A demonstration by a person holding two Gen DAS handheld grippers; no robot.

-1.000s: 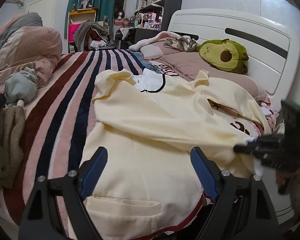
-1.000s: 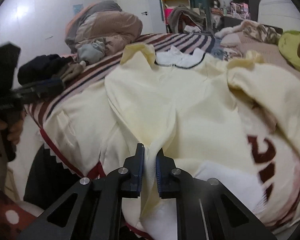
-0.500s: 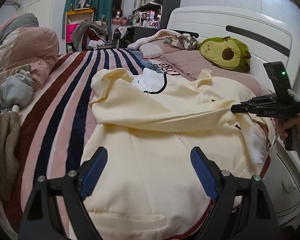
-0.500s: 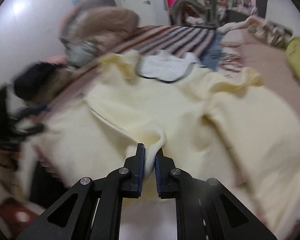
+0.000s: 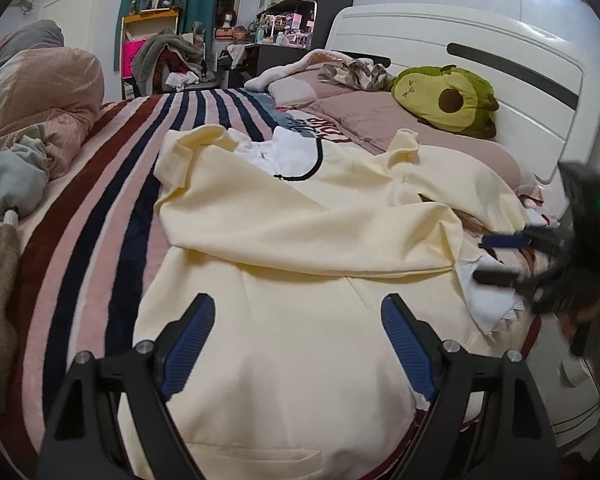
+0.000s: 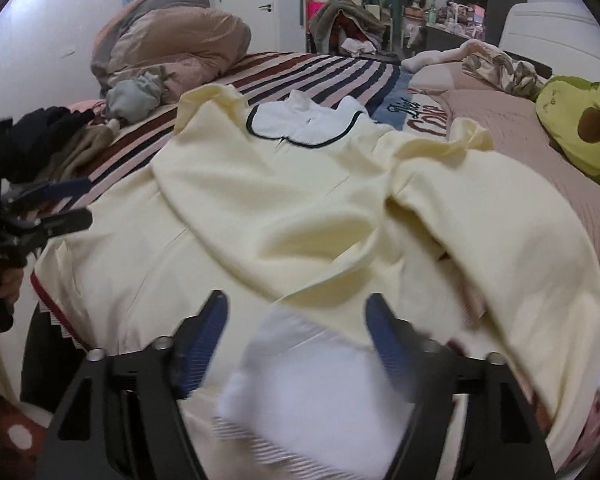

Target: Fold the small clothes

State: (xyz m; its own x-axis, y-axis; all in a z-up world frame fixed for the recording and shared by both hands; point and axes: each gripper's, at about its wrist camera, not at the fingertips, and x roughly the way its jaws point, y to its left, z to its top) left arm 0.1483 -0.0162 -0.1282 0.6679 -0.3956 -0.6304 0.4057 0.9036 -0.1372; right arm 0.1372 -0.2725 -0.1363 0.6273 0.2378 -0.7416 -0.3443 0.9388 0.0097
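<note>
step: folding sleeve over shirt (image 5: 284, 320) | R tongs (image 6: 296, 332) just spreading, dropping cloth | L tongs (image 5: 296, 336) spread, empty | next: gripping hem

The left hand-held gripper (image 5: 296, 344) points forward and down, its blue-padded jaws spread wide with neither pad pressing on anything. The right hand-held gripper (image 6: 296, 332) also tilts downward; its jaws have just been opening and now stand well apart, with pale cloth lying loose between them, ungripped. A hand (image 6: 8, 286) wraps the left tool's handle.
</note>
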